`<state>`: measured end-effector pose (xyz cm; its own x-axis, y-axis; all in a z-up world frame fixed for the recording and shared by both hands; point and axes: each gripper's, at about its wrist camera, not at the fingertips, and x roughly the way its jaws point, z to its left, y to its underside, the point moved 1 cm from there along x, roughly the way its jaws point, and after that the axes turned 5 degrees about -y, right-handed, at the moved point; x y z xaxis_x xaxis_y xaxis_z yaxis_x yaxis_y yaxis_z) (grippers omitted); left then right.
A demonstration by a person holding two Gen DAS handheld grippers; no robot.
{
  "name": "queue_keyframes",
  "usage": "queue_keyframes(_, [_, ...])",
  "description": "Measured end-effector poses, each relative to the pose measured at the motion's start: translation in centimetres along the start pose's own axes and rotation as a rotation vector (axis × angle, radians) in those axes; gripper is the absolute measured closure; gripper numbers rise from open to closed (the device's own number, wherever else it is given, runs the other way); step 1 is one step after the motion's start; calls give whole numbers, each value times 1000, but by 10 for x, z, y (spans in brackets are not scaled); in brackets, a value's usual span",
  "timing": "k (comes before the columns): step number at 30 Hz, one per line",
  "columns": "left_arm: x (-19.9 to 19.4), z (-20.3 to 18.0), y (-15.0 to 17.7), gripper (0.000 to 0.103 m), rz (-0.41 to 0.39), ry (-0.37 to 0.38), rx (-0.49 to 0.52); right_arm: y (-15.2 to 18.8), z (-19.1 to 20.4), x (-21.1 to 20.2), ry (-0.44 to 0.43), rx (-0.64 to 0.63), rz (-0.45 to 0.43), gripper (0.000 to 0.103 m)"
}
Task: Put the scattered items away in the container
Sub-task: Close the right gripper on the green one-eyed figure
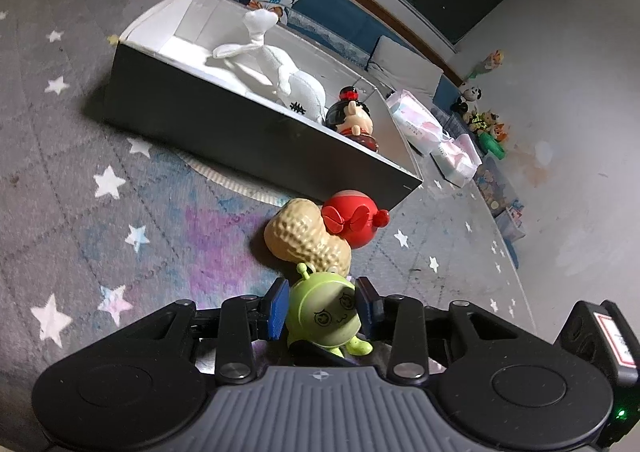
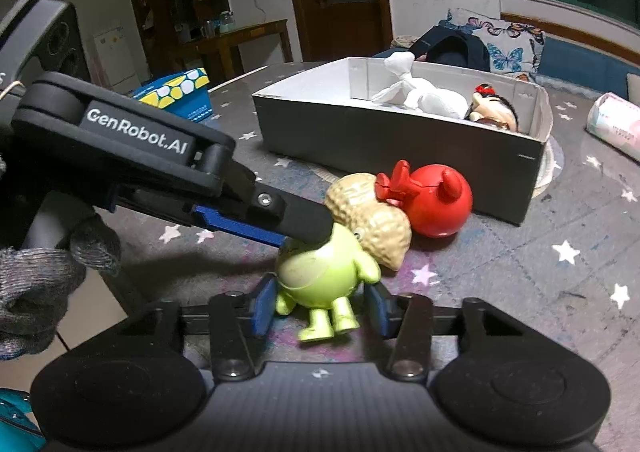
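A green round toy figure [image 1: 325,312] lies on the star-patterned mat and sits between the blue pads of my left gripper [image 1: 323,306], which is shut on its head. In the right wrist view the same green figure [image 2: 320,272] lies between my right gripper's [image 2: 320,306] open pads, its legs toward the camera; I cannot tell if the pads touch it. A tan peanut toy [image 1: 306,238] and a red round toy [image 1: 354,222] lie just beyond it. The open box [image 1: 256,136] behind holds a white plush [image 1: 280,68] and a black-and-red doll [image 1: 352,116].
Pink-white packages [image 1: 432,132] lie to the right of the box. Small toys [image 1: 484,120] stand along the wall. In the right wrist view a blue-yellow patterned box [image 2: 180,92] sits at the left, and a dark bag [image 2: 452,48] and butterfly cushion [image 2: 508,40] behind the box.
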<state>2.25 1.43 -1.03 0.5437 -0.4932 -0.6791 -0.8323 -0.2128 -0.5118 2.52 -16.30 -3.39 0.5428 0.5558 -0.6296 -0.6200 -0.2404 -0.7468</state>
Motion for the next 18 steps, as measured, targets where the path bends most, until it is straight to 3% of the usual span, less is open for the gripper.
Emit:
queue_keyframes(11, [-3,3,-1,65,0,13,-12,-1,3,-1,-2,-10,-2,57])
queue_keyframes(18, [-21,-4,-9,65,-50,31,-6,-14,8,-14,-6,-46,-44,57])
